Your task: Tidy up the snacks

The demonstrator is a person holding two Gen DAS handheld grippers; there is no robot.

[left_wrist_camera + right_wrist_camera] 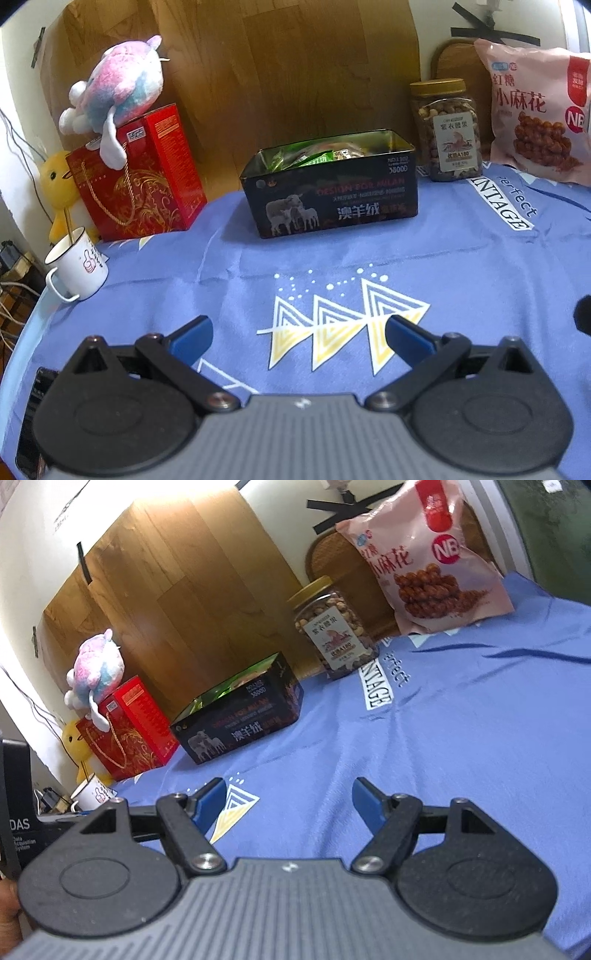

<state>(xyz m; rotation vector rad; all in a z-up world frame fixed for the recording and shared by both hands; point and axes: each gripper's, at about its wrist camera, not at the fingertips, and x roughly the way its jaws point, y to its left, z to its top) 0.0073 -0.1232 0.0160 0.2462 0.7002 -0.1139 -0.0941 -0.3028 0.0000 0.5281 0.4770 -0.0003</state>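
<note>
Left wrist view: our left gripper [298, 332] hangs over the blue cloth [461, 280] on the counter, its blue fingers [192, 334] spread wide with nothing between them. Ahead sits an open black tin [332, 199] holding green snack packets [310, 157]. Right of it stands a jar of nuts [447, 131], then a pink snack bag [539, 110] propped upright. Left of the tin we see a red gift box [140, 177] with a plush toy [118, 88] on top, and a white mug [75, 264] near the edge

Right wrist view: our right gripper [290, 799] is also wide open and empty above the cloth, well apart from the tin [240, 720], the jar [334, 627] and the bag [424, 557]
</note>
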